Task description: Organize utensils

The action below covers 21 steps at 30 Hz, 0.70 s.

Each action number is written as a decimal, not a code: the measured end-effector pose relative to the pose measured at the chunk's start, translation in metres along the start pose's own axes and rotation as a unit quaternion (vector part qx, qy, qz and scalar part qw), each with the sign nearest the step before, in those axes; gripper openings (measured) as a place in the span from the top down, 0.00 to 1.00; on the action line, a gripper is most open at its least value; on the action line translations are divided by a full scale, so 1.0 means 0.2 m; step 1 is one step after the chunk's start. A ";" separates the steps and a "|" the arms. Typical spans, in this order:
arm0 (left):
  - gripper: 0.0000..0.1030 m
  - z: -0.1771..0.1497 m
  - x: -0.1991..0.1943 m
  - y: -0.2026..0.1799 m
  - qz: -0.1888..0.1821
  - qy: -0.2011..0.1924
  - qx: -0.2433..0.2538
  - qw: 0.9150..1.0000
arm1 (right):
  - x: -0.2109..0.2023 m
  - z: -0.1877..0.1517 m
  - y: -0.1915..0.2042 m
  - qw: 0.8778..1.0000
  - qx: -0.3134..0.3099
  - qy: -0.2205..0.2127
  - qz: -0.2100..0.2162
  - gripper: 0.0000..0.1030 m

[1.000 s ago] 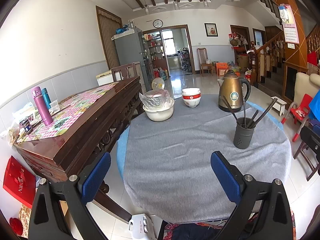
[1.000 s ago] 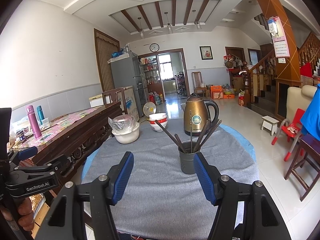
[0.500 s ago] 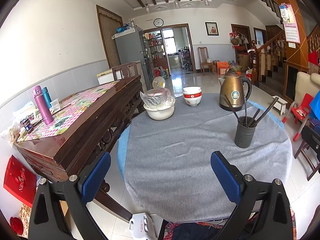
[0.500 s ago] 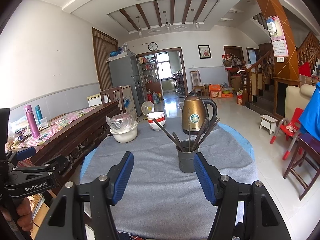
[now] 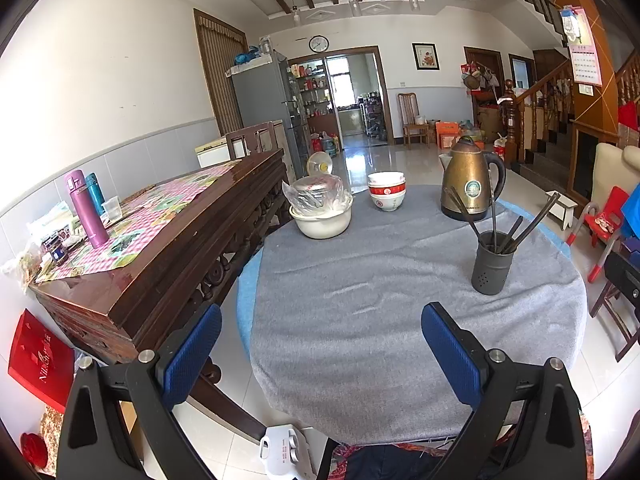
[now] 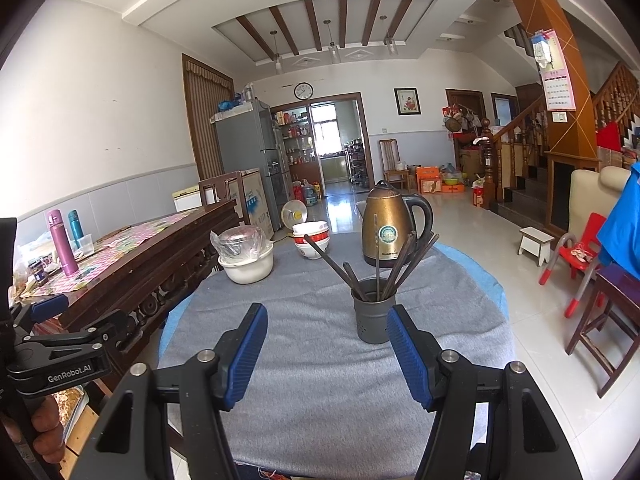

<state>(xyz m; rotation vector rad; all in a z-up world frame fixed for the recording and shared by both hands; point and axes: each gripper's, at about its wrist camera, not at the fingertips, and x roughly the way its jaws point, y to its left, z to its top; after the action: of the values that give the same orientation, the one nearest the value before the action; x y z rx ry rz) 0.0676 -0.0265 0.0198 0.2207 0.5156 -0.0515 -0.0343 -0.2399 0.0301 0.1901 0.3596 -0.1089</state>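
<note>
A dark grey utensil holder (image 5: pixel 491 264) stands on the round table's grey cloth (image 5: pixel 360 320), with several dark chopsticks (image 5: pixel 516 228) leaning out of it. It also shows in the right wrist view (image 6: pixel 373 312), just beyond my right gripper (image 6: pixel 326 350), with its chopsticks (image 6: pixel 404 266) fanned out. My right gripper is open and empty. My left gripper (image 5: pixel 320 344) is open and empty above the table's near left edge, well short of the holder. The left gripper's body shows at the left of the right wrist view (image 6: pixel 60 350).
A bronze kettle (image 5: pixel 468 178), stacked red-and-white bowls (image 5: pixel 386 192) and a white bowl with a bagged pot (image 5: pixel 322 212) stand at the table's far side. A dark wooden sideboard (image 5: pixel 180 232) flanks the left. Chairs (image 6: pixel 608 312) stand right.
Both grippers have pulled back slightly from the table, so the holder looks a little farther away. Both stay open and empty.
</note>
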 end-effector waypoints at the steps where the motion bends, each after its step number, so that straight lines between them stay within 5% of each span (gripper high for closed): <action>1: 0.03 0.00 0.00 0.00 -0.001 0.001 0.000 1.000 | 0.00 0.00 0.00 1.000 0.000 0.000 0.000 0.35; 21: 0.03 0.05 0.16 -0.10 0.001 0.016 0.004 1.000 | 0.24 0.03 -0.17 0.999 0.017 0.030 -0.031 0.35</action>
<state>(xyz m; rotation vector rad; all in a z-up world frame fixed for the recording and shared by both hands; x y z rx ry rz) 0.0981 -0.0473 0.0090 0.2295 0.5469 -0.0485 0.0073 -0.2778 0.0119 0.2158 0.4240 -0.1700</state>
